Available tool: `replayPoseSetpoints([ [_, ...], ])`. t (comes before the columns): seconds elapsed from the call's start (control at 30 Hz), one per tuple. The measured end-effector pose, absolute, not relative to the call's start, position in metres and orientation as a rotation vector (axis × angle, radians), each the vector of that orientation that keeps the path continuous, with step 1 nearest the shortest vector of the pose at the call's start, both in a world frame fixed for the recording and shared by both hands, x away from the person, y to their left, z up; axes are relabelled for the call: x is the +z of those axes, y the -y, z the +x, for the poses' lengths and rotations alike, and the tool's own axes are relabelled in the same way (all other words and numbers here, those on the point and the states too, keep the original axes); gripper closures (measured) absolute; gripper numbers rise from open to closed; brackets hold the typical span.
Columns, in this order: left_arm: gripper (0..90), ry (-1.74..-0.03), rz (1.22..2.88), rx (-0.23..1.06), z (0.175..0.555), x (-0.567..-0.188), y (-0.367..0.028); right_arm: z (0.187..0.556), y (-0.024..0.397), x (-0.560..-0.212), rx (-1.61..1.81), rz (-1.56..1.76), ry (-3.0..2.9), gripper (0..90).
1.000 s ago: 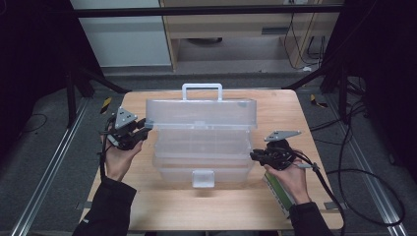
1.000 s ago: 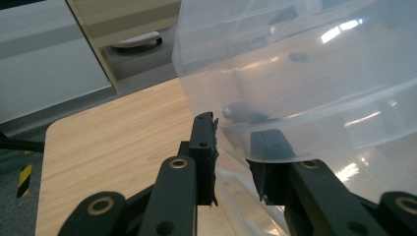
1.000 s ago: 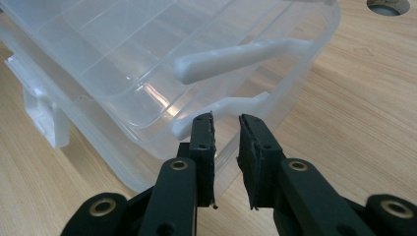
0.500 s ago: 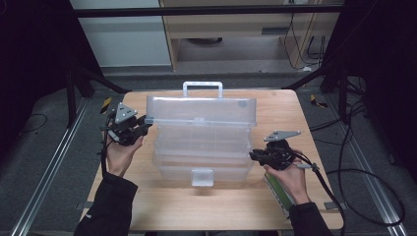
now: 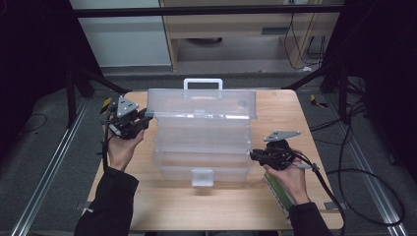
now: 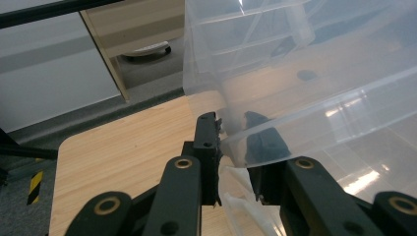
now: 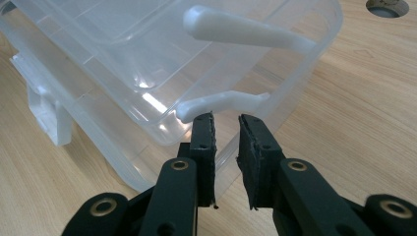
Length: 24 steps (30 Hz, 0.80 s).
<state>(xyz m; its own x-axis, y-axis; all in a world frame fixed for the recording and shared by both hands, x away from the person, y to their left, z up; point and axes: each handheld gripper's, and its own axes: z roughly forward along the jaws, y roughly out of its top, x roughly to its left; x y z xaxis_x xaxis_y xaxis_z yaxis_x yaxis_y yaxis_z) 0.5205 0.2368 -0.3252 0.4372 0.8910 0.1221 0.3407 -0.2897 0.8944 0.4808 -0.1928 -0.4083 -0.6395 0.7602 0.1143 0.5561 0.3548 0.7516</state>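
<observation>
A: Okay, quick one. Where's the box [image 5: 201, 142]?

B: Middle of the table [image 5: 162, 206], clear plastic, lid [image 5: 201, 102] raised at the back with its white handle [image 5: 202, 82] on top. White latch [image 5: 202, 177] faces the person.

A: Left gripper [image 5: 140, 119]?

B: At the lid's left end. In the left gripper view the lid corner [image 6: 236, 147] sits between the jaws, and both pads are on it, so clamped on the lid. One jaw shows through the plastic.

A: Right gripper [image 5: 256, 156]?

B: At the box's lower right side. In the right gripper view the jaws stand slightly apart with a narrow gap, just beside a white hinge arm [image 7: 221, 101] and the box rim [image 7: 275, 101]. Can't tell if they pinch the rim, nothing clearly between the pads.

A: Hands?

B: Left hand [image 5: 120, 147] under its gripper, right hand [image 5: 287, 177] behind its own, dark sleeves.
</observation>
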Motion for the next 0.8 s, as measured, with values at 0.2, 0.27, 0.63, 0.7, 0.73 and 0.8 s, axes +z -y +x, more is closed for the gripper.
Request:
replayPoseSetpoints([
  [0.2, 75.2, -1.046, 1.840, 0.833, 0.527, -0.320, -0.235, 0.481, 0.193, -0.408, 1.159, 1.182, -2.366, 77.3],
  [0.27, 75.3, -1.045, 1.840, 0.841, 0.528, -0.319, -0.234, 0.481, 0.192, -0.408, 1.158, 1.183, -2.367, 77.3],
  [0.63, 75.9, -1.052, 1.855, 0.859, 0.534, -0.314, -0.230, 0.483, 0.193, -0.408, 1.147, 1.194, -2.348, 77.8],
  [0.7, 75.8, -1.053, 1.857, 0.859, 0.535, -0.314, -0.230, 0.483, 0.193, -0.408, 1.140, 1.188, -2.340, 77.9],
  [0.73, 75.7, -1.053, 1.863, 0.859, 0.535, -0.313, -0.230, 0.484, 0.193, -0.409, 1.134, 1.179, -2.331, 78.0],
  [0.8, 75.7, -1.054, 1.861, 0.858, 0.535, -0.313, -0.229, 0.484, 0.193, -0.409, 1.133, 1.176, -2.328, 78.0],
])
